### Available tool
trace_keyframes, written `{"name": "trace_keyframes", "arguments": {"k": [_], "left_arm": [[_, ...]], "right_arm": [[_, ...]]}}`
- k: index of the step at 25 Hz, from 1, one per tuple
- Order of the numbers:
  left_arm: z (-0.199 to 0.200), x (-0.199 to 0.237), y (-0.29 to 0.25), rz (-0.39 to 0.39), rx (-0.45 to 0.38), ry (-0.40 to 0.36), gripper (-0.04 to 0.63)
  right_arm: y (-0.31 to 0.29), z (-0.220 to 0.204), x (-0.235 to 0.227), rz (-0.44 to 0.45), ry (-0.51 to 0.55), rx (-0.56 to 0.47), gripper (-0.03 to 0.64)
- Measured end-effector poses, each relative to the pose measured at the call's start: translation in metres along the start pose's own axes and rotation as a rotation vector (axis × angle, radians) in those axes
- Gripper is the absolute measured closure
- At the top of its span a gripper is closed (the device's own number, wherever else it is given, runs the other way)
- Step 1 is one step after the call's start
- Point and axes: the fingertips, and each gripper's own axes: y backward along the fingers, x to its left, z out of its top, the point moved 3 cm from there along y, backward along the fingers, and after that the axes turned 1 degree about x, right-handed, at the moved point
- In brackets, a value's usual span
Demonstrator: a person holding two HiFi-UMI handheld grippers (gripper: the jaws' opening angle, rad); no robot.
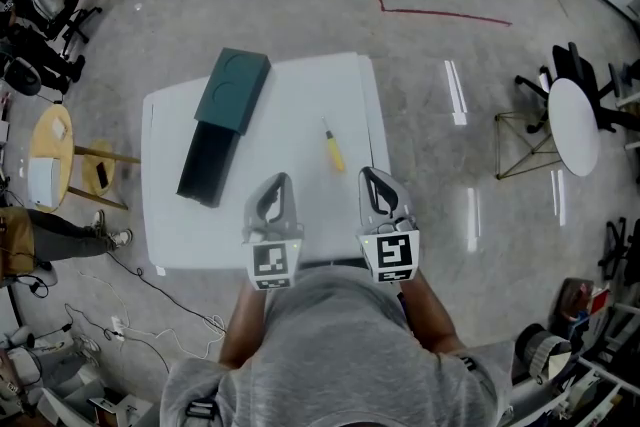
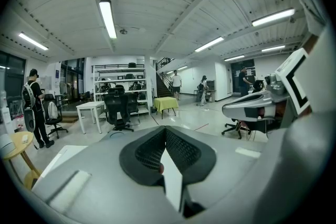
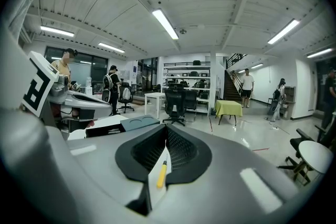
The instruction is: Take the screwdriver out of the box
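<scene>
We found the screwdriver (image 1: pixel 332 150) already outside the box (image 1: pixel 222 123), lying flat on the bare white table (image 1: pixel 300 225) and well apart from the box, which sat to its left with its green lid (image 1: pixel 233 90) slid part-way off the dark tray. The tool's long axis ran away from the person, thin shaft at the far end and yellow handle at the near end, canted slightly rightward toward the right gripper (image 1: pixel 372 177). It lay ahead of that gripper and a little to its left; the left gripper (image 1: pixel 275 183) was the farther of the 2. Both grippers hovered over the table's near edge. In each gripper view the jaws stood closed tip to tip with nothing clamped; the screwdriver visible in the right gripper view sat on the table beyond the jaws. We could not tell whether the tray held anything else, as its interior was too dark. In our judgement the removal was complete; any further pickup would fall to the right gripper, approaching handle-first.
</scene>
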Motion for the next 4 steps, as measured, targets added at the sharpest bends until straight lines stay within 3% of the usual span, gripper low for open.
{"name": "trace_keyframes", "arguments": {"k": [4], "left_arm": [[-0.0001,-0.0002,-0.0017,-0.001,0.002,0.000,0.584]], "right_arm": [[-0.0007,0.0013,0.0001,0.005,-0.012,-0.006,0.612]]}}
